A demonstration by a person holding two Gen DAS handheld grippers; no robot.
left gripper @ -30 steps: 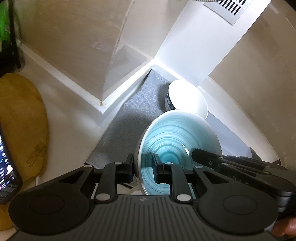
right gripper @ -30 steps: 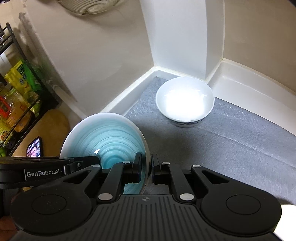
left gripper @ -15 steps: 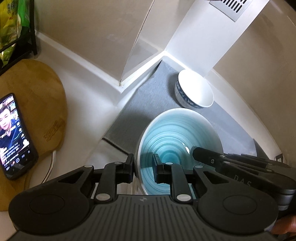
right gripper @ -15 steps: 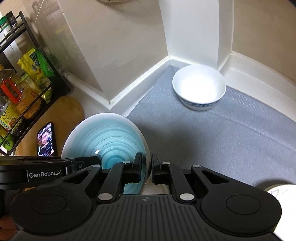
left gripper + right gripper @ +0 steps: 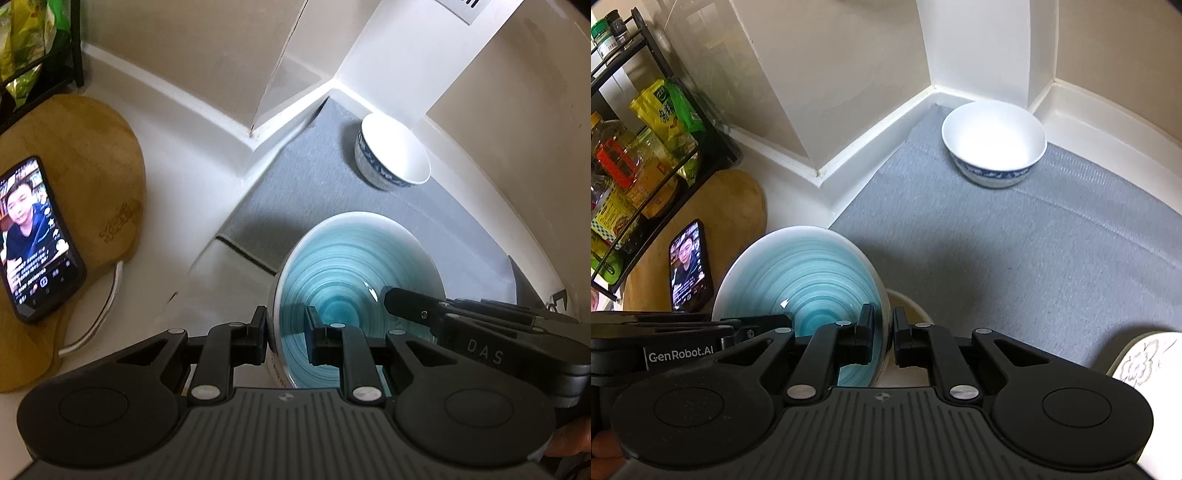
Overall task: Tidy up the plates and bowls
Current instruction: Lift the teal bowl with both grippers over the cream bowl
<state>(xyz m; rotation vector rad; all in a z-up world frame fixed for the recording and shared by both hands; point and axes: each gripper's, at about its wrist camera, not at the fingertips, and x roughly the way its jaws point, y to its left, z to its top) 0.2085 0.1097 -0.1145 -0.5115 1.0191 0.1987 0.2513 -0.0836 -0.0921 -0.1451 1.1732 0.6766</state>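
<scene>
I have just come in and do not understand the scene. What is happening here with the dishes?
A person holds a gripper in each hand, and both are clamped on the rim of one teal plate, the left gripper on its left edge and the right gripper on its right edge. The plate is held above the near edge of a grey mat. A white bowl with a blue pattern stands on the mat in the far corner.

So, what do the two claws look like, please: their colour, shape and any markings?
Both are matte black plastic. The left claw and the right claw each have a ribbed grey-black base, two round discs, silver pivot pins and slim linked fingers. White lettering reads "GenRobot.AI" on the left one and "DAS" on the right one.
</scene>
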